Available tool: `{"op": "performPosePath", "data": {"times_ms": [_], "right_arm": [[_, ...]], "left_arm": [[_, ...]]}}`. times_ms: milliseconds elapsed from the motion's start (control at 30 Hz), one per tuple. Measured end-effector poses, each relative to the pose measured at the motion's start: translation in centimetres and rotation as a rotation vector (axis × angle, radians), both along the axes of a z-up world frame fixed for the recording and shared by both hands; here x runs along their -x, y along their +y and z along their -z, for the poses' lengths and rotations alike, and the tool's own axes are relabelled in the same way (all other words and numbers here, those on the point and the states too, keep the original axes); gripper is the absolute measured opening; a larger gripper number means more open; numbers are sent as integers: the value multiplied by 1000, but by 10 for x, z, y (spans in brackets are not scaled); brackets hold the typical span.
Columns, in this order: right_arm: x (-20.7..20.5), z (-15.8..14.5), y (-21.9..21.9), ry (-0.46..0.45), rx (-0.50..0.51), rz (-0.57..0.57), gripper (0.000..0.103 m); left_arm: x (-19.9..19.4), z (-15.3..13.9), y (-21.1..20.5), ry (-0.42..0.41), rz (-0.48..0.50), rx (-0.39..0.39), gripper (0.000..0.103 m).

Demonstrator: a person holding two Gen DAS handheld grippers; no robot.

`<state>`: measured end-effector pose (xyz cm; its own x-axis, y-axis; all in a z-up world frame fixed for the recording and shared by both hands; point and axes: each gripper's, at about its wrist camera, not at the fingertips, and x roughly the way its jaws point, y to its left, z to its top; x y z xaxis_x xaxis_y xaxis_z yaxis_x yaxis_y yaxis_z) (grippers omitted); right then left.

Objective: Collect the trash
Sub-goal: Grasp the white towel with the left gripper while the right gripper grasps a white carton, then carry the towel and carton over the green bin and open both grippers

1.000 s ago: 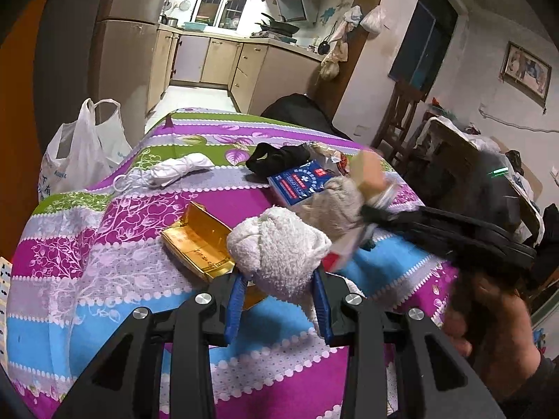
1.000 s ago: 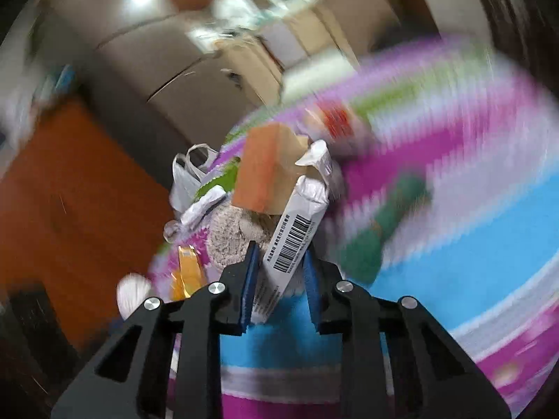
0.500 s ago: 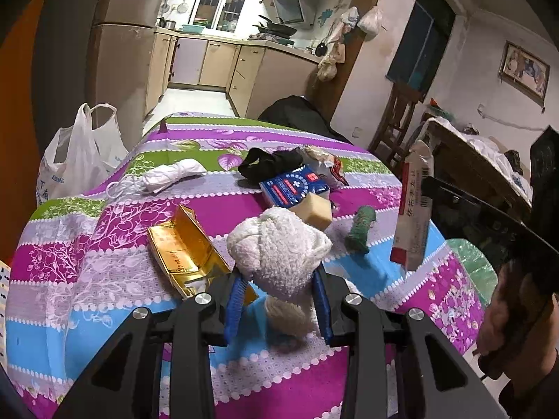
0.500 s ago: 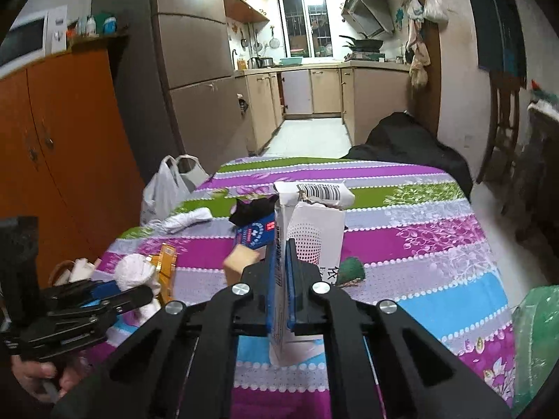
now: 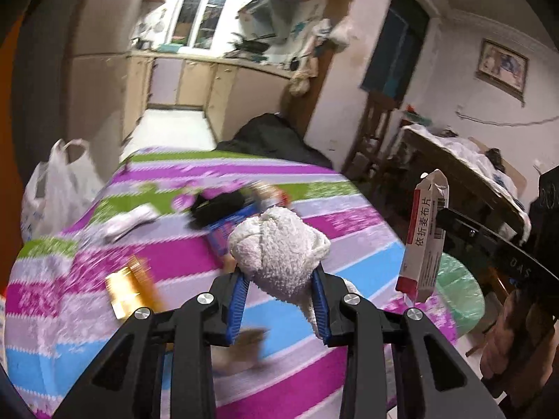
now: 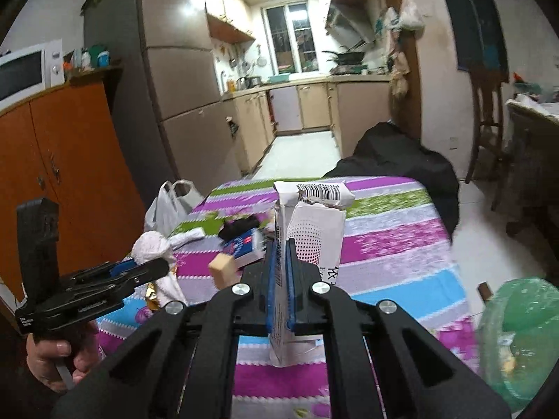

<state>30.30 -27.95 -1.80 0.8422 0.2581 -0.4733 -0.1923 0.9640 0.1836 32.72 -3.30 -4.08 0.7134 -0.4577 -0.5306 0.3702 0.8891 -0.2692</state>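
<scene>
My left gripper (image 5: 279, 300) is shut on a white rolled-up cloth (image 5: 279, 244) and holds it above the striped tablecloth (image 5: 314, 223). My right gripper (image 6: 280, 279) is shut on a flattened white medicine carton (image 6: 314, 230), held upright above the table. That carton also shows at the right of the left wrist view (image 5: 424, 241), and the left gripper with the cloth (image 6: 153, 248) shows at the left of the right wrist view. A green-lined trash bin (image 6: 520, 335) stands on the floor at the table's right, also in the left wrist view (image 5: 457, 289).
On the table lie a gold box (image 5: 129, 286), a blue box (image 6: 244, 244), a black cloth (image 5: 216, 206), a white wrapper (image 5: 129, 220) and a tan block (image 6: 223, 269). A white plastic bag (image 5: 52, 192) hangs at the table's left. An orange cupboard (image 6: 70, 160) stands left.
My left gripper has lifted the cloth higher and swung right; its view is blurred by motion. My right gripper holds the carton a little higher, closer to the green bin.
</scene>
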Motion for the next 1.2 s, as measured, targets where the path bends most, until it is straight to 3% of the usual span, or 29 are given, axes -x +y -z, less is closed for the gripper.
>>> {"op": "performPosePath", "data": {"times_ms": [367, 667, 967, 1200], "right_arm": [[52, -45, -126, -31, 10, 224, 4], [76, -40, -230, 54, 42, 395, 4], [76, 4, -304, 206, -16, 482, 4], [72, 34, -339, 267, -73, 504, 4]], "left_arm": [[2, -48, -157, -55, 259, -7, 34], [12, -59, -315, -41, 467, -57, 34], [11, -18, -445, 38, 568, -171, 34], [-8, 34, -481, 102, 584, -251, 34]]}}
